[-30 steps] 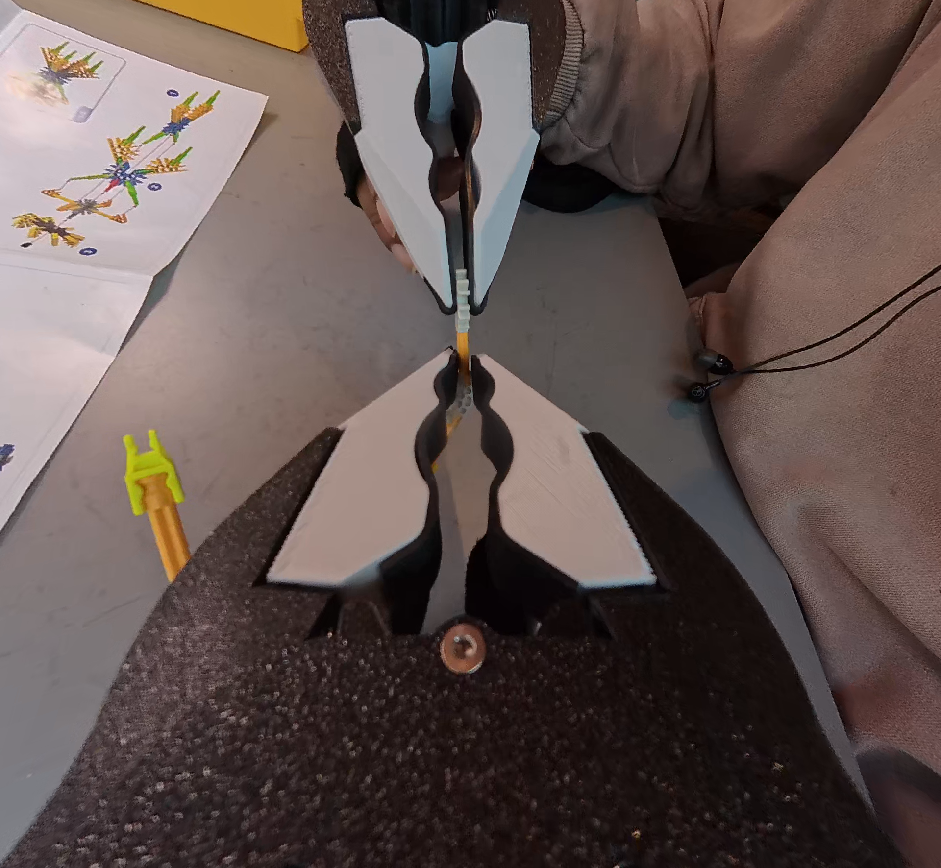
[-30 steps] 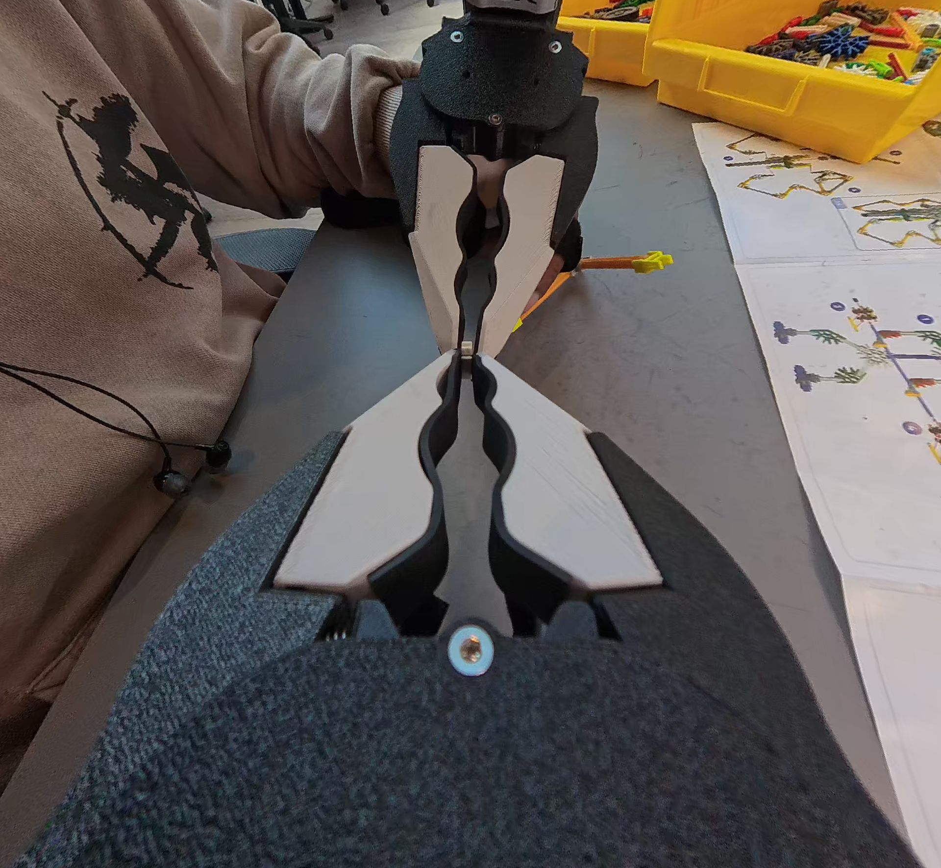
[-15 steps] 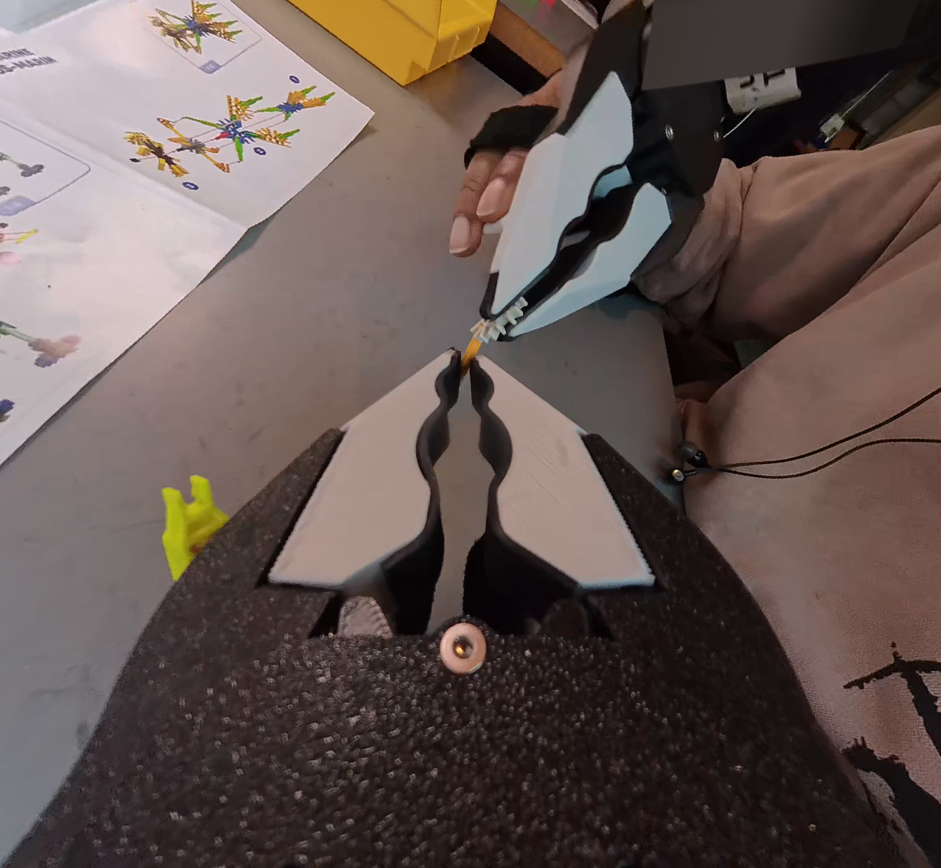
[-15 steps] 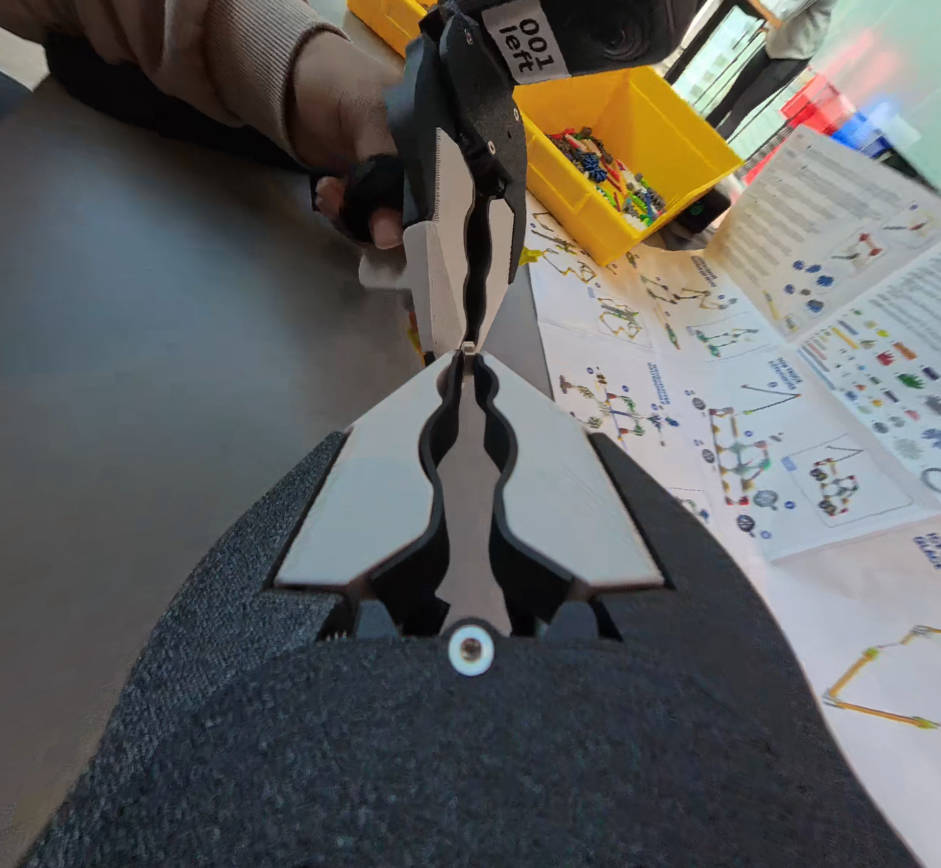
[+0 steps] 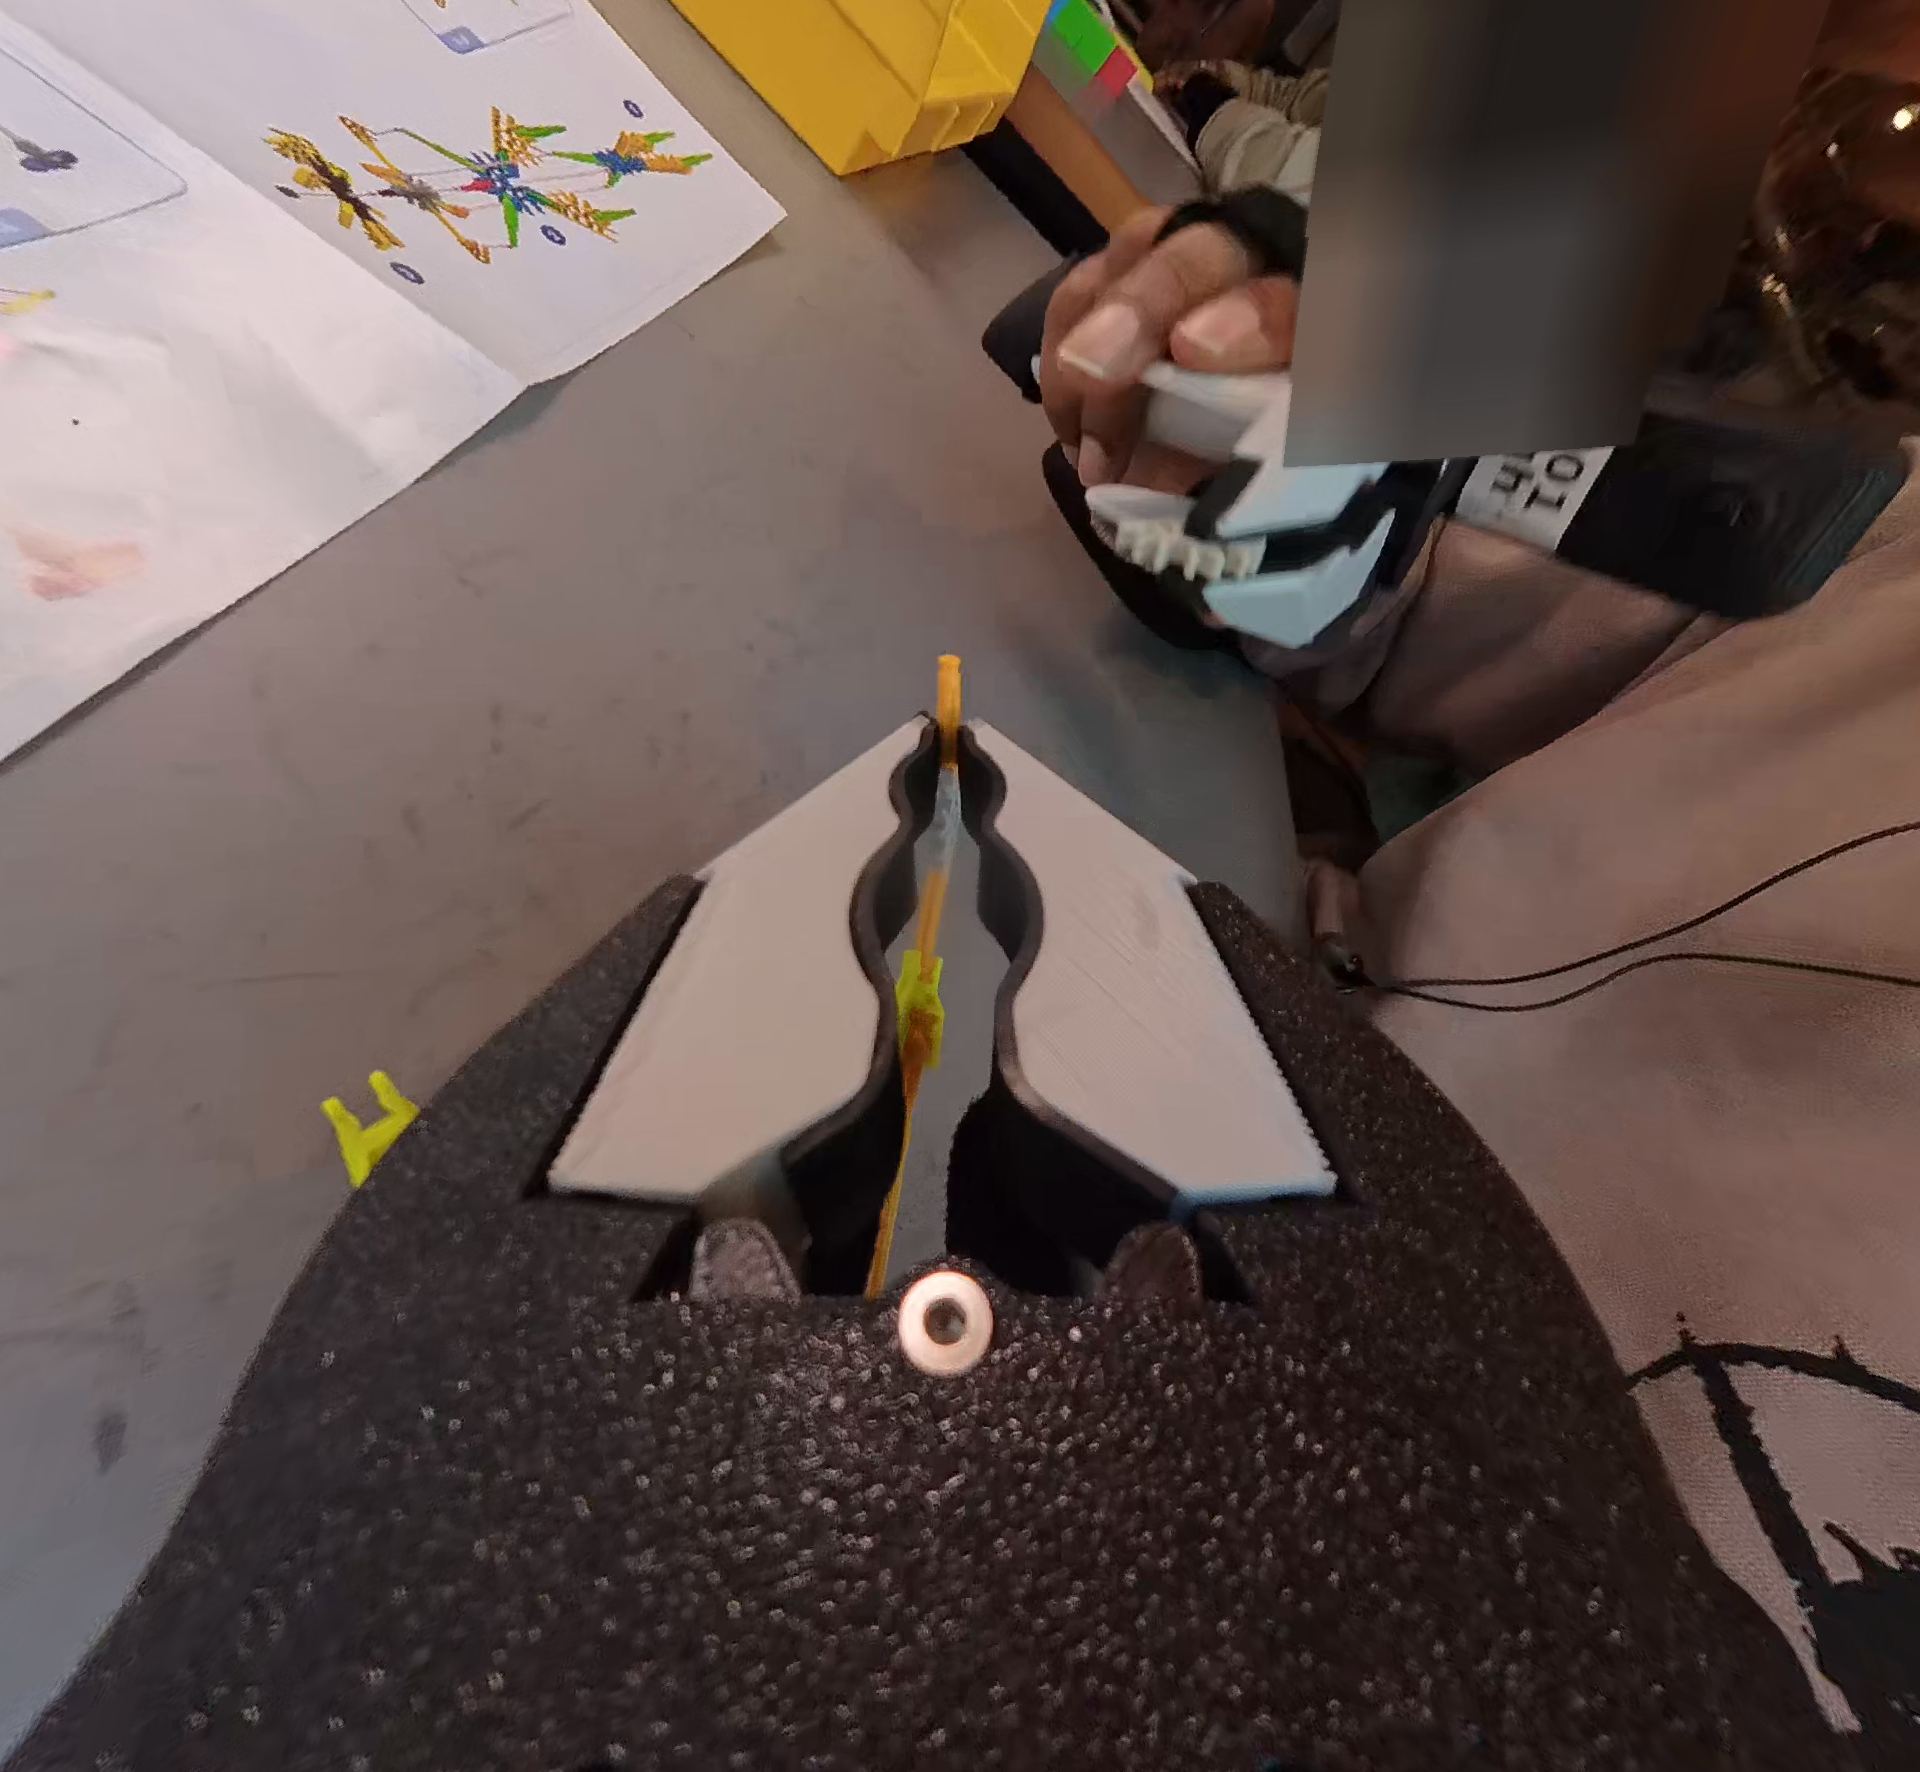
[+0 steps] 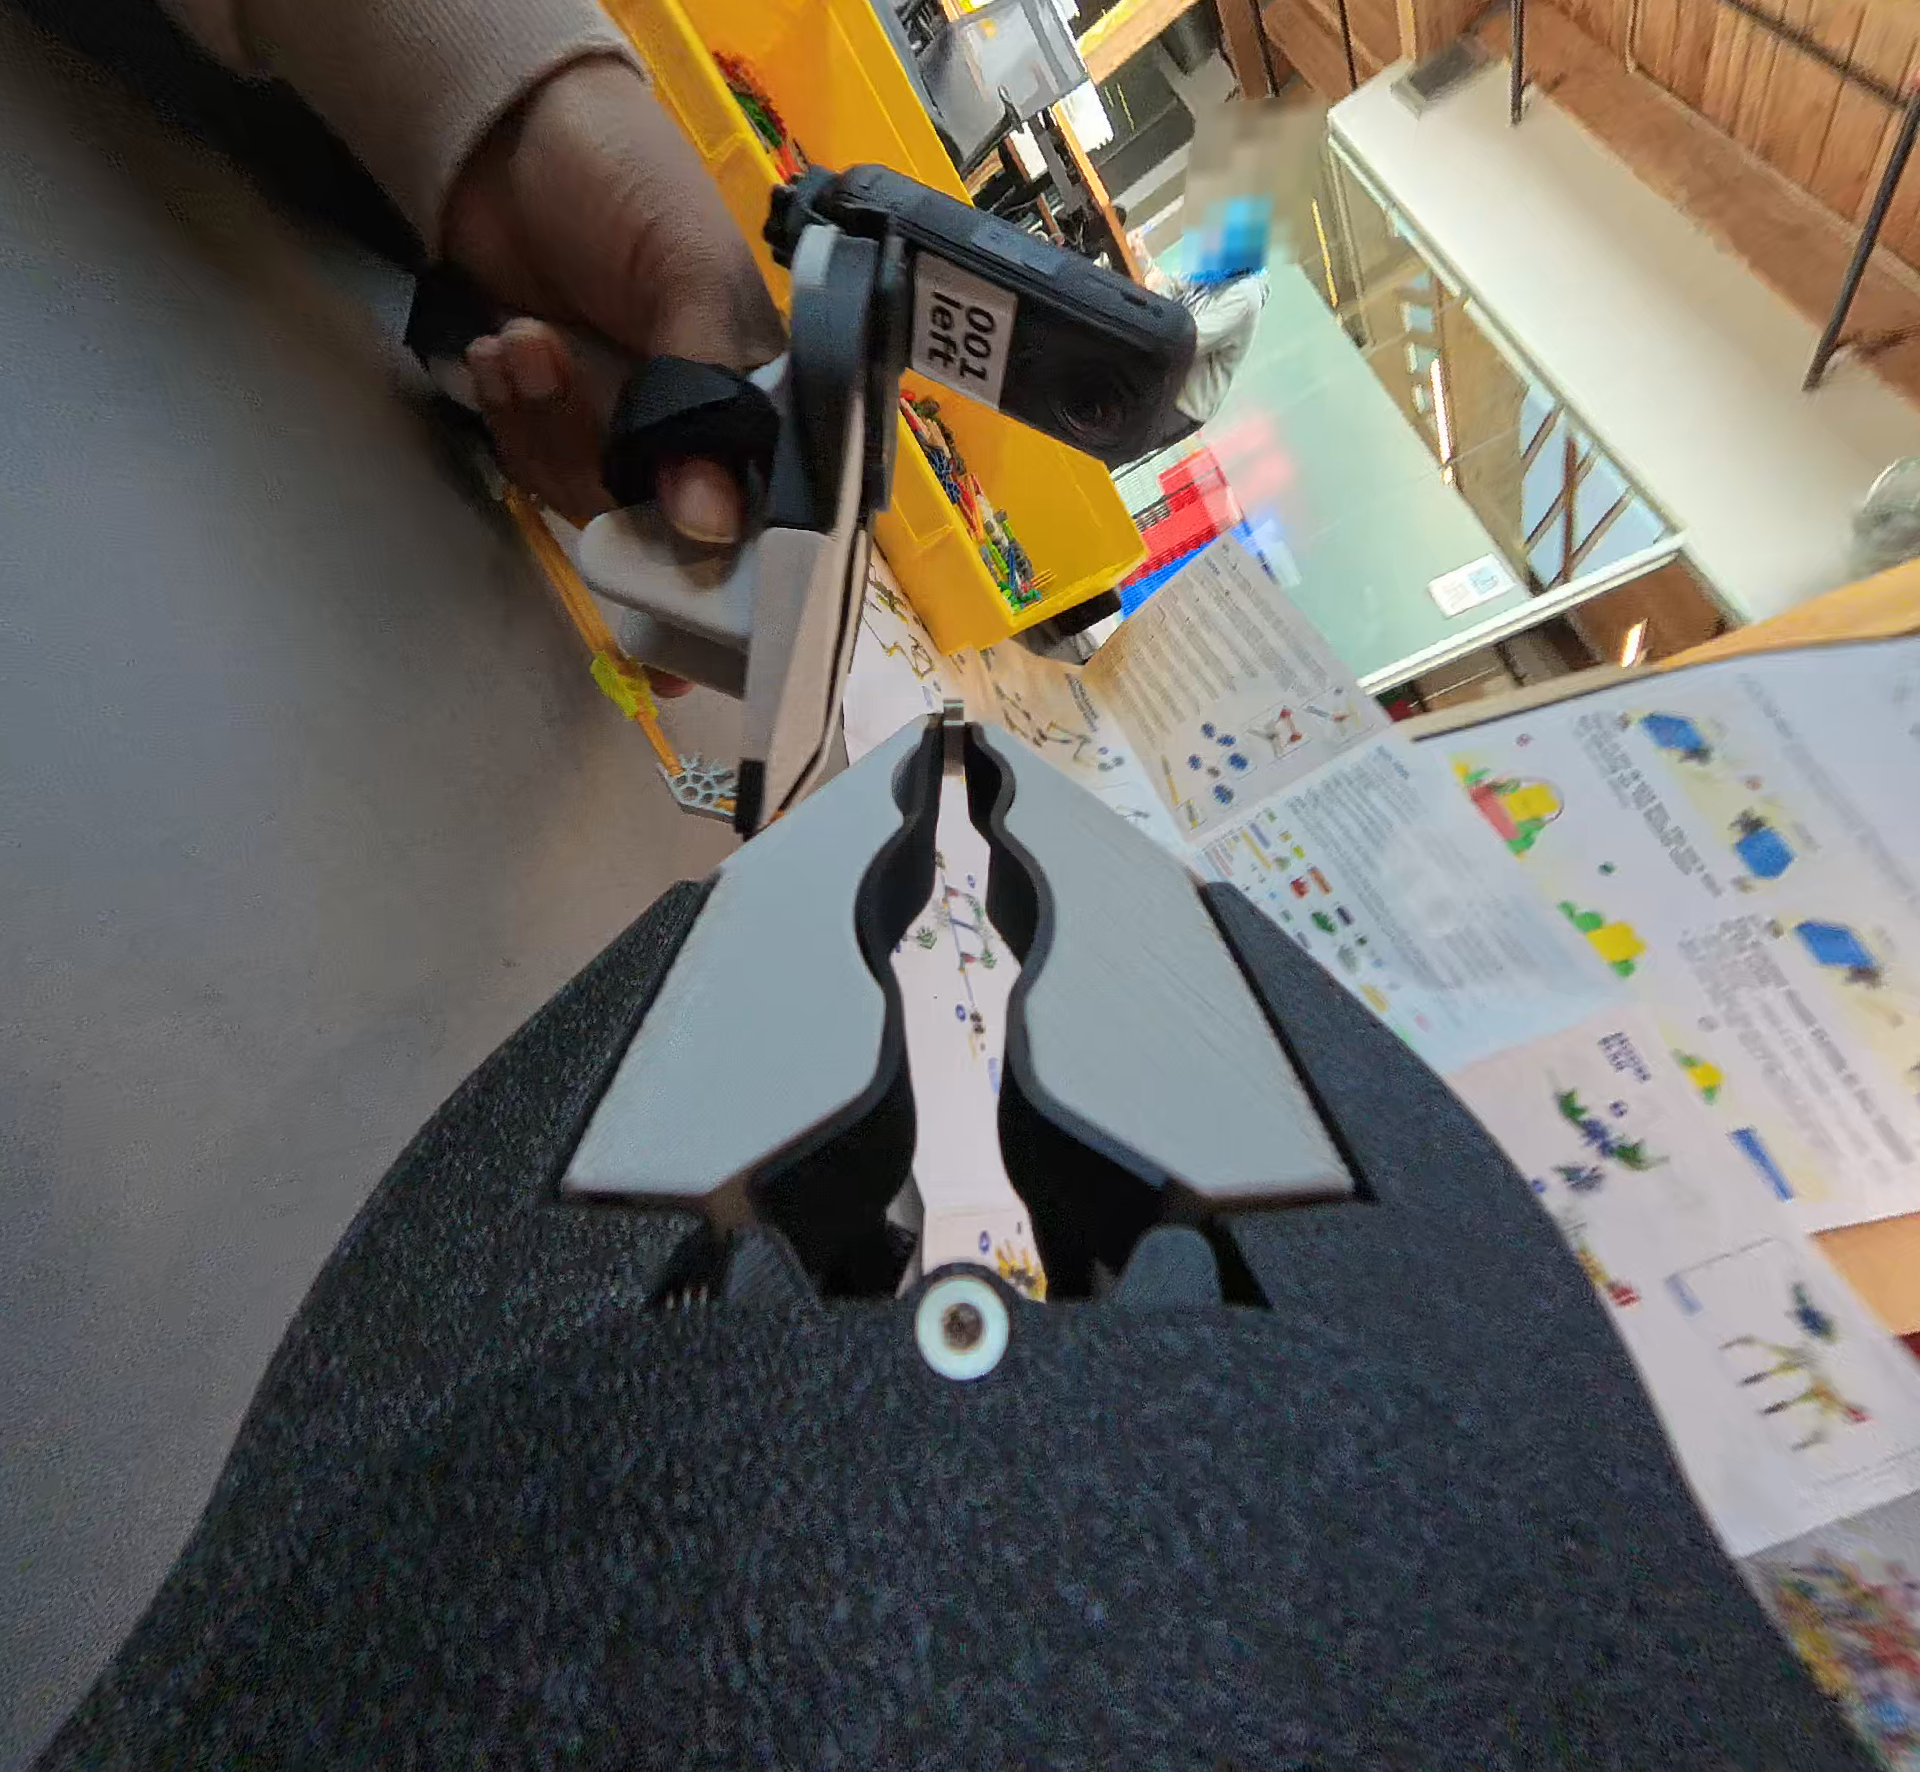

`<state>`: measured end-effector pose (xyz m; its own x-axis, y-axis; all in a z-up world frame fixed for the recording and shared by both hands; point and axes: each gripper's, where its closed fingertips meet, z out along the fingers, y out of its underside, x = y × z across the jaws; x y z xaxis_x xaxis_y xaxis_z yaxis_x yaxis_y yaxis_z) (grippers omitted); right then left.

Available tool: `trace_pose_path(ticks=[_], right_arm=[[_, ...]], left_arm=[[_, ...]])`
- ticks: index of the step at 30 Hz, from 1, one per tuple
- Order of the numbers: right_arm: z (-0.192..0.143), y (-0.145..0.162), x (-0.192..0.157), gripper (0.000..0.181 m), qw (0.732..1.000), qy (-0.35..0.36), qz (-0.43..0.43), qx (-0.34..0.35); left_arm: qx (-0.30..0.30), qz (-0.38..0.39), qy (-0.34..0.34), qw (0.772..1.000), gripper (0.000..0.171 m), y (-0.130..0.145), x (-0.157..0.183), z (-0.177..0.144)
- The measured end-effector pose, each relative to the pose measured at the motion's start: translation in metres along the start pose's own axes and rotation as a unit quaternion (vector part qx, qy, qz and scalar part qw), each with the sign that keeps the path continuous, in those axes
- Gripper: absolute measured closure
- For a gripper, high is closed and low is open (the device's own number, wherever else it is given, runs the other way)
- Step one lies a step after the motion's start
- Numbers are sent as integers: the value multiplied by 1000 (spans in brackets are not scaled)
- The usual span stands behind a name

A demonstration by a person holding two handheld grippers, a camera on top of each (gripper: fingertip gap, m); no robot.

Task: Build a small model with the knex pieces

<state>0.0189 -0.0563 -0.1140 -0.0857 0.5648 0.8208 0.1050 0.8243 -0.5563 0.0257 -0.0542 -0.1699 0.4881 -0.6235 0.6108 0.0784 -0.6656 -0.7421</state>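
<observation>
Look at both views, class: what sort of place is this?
Probably a workshop or lab bench set up for building with a construction toy: yellow bins of small coloured parts, unfolded instruction sheets on a grey table, and wooden shelving behind.

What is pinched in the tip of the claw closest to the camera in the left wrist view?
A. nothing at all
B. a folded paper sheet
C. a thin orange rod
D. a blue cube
C: the left claw is closed on a thin orange rod whose end sticks out past the tips, with a yellow-green connector farther back on it.
</observation>
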Motion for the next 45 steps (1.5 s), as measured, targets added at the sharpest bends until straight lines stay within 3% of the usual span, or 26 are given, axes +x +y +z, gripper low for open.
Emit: trace_pose_path(ticks=[3, 6, 9, 10, 12, 14, 17, 19, 21, 23, 33, 36, 41, 45], right_arm=[[-2, 31, 1, 179, 982, -83, 168, -37], [-16, 67, -42, 179, 905, -249, 317, -137], [-30, 90, -70, 174, 832, -319, 400, -215], [-29, 93, -71, 171, 823, -315, 418, -221], [-25, 93, -60, 157, 820, -290, 444, -215], [-20, 80, -44, 156, 833, -271, 453, -167], [-20, 33, -32, 158, 790, -308, 527, -59], [-20, 18, -38, 160, 772, -332, 541, -36], [-18, 18, -48, 175, 777, -340, 528, -45], [-17, 19, -51, 179, 782, -339, 520, -48], [-30, 13, -45, 179, 802, -360, 476, -20], [-32, 10, -48, 179, 803, -368, 468, -16], [-28, 10, -47, 173, 797, -359, 486, -13], [-24, 13, -46, 179, 807, -342, 481, -13]], left_arm=[[-38, 47, -28, 998, 169, 11, 0, 11], [-49, 69, -32, 996, 169, 13, 2, 15], [-40, 70, -18, 997, 169, 10, 6, 14], [-37, 73, -13, 997, 169, 9, 8, 14], [-37, 82, -9, 996, 169, 9, 11, 15], [-40, 99, -8, 994, 169, 10, 14, 16], [-44, 127, -9, 991, 168, 11, 19, 19], [-46, 144, -12, 988, 168, 11, 21, 20], [-45, 154, -16, 987, 168, 11, 22, 21], [-51, 158, -21, 986, 168, 13, 21, 20], [-72, 206, -44, 975, 154, 18, 19, 16], [-80, 197, -9, 977, 166, 23, 28, 20], [-75, 185, -12, 980, 168, 20, 26, 18], [-75, 178, -18, 981, 168, 20, 24, 17]])
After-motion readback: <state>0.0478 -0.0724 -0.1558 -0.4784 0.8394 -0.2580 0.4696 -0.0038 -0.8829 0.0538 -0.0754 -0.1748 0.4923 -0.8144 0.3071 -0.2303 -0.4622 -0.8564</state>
